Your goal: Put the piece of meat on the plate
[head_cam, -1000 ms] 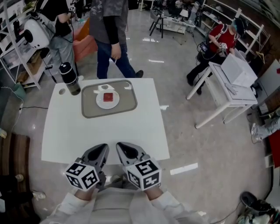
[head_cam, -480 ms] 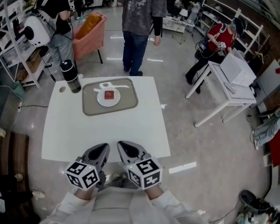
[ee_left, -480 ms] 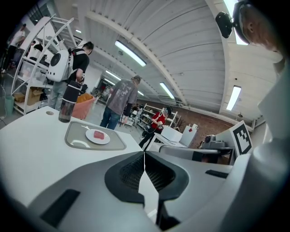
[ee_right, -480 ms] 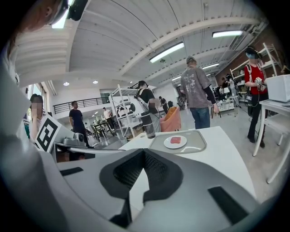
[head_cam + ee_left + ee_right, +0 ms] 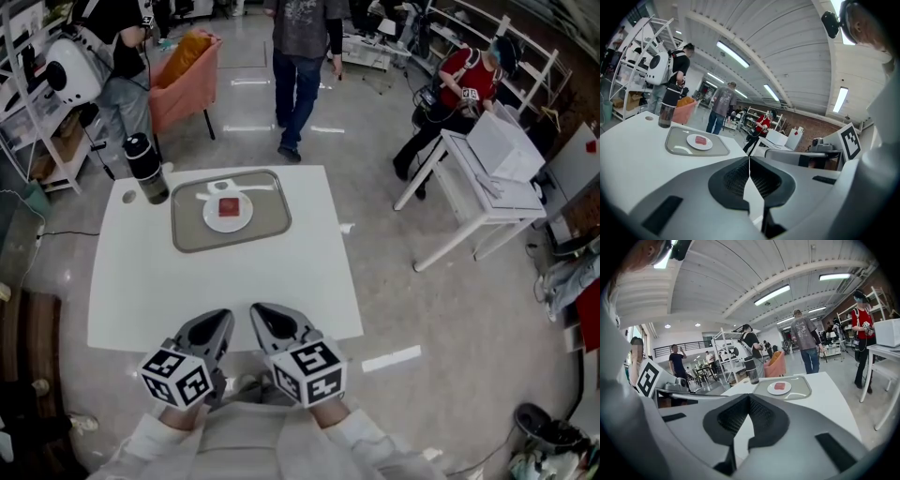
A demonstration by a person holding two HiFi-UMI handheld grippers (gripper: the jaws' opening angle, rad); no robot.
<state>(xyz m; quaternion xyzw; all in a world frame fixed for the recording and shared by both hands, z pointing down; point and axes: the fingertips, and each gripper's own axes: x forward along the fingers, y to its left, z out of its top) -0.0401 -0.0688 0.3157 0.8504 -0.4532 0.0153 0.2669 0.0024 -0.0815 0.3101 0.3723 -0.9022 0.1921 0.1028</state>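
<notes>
Left gripper (image 5: pixel 219 323) and right gripper (image 5: pixel 264 319) were closed on nothing at the near edge of the table (image 5: pixel 234 291). Piece of meat (image 5: pixel 228 206) sat on plate (image 5: pixel 211 222), far side. Judged soft, light, slick: pinch opposite edges gently.

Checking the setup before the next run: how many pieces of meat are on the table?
1. The piece of meat lies on the white plate, which sits in the tray at the far side of the table. Nothing there looks able to hide another.
</notes>
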